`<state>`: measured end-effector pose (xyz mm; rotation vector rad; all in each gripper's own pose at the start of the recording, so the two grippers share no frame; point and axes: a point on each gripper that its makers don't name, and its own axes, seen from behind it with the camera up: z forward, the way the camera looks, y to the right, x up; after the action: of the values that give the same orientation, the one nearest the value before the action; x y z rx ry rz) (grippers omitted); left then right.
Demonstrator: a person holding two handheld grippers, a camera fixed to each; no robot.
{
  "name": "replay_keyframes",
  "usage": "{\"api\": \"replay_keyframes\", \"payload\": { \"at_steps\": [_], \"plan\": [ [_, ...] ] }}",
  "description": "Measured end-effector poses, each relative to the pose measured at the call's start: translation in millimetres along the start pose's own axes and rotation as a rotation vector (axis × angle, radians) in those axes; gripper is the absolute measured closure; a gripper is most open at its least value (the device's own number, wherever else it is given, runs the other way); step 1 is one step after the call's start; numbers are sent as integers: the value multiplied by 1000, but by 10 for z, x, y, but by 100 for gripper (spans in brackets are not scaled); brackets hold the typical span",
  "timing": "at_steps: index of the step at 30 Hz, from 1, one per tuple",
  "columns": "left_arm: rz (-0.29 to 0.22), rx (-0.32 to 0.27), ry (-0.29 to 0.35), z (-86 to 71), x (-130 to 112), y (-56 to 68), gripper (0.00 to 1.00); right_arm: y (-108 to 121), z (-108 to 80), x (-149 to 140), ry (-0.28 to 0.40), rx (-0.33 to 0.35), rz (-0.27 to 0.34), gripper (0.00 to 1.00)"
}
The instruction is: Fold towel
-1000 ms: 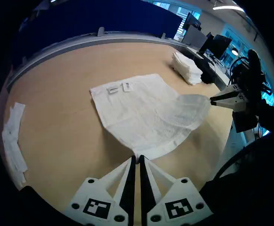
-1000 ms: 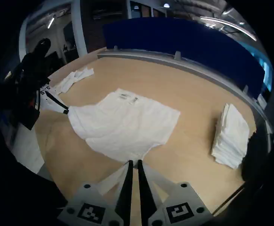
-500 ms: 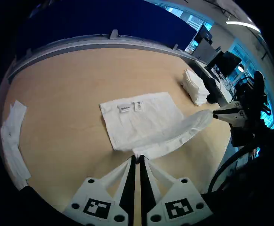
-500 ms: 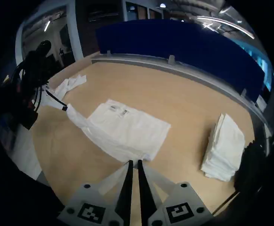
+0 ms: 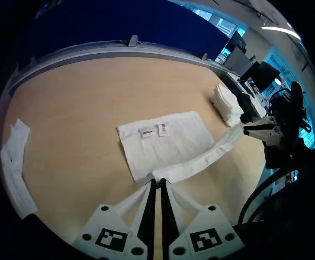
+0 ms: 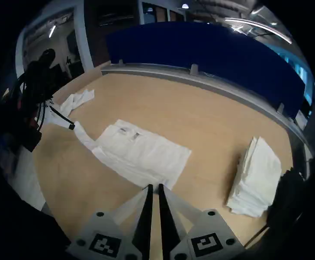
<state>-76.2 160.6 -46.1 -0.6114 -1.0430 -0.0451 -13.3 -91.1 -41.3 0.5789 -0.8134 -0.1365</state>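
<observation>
Towel (image 5: 166, 143) spread on desk (image 5: 71, 108), far part flat. Near edge lifted as strip between left tongs (image 5: 157, 184) and right tongs (image 6: 153, 187), each clamped on one corner. Judged: first fold started, not laid down; later folds outstanding.

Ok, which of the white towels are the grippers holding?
The spread middle towel with two tags, its near edge pinched by the left gripper and right gripper. The folded stack and the loose side towel lie apart.
</observation>
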Motion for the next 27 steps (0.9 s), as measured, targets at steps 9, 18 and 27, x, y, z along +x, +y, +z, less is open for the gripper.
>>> {"api": "replay_keyframes", "payload": {
  "at_steps": [9,18,27],
  "plan": [
    [-7,23,-1,271,239,-241,92,237,350,139,-13,-23,6,91],
    [-33,38,-15,693,492,-513,92,508,781,144,-49,-35,54,91],
    [-48,47,-33,897,447,-617,92,594,961,87,-62,-45,71,90]
  ]
}}
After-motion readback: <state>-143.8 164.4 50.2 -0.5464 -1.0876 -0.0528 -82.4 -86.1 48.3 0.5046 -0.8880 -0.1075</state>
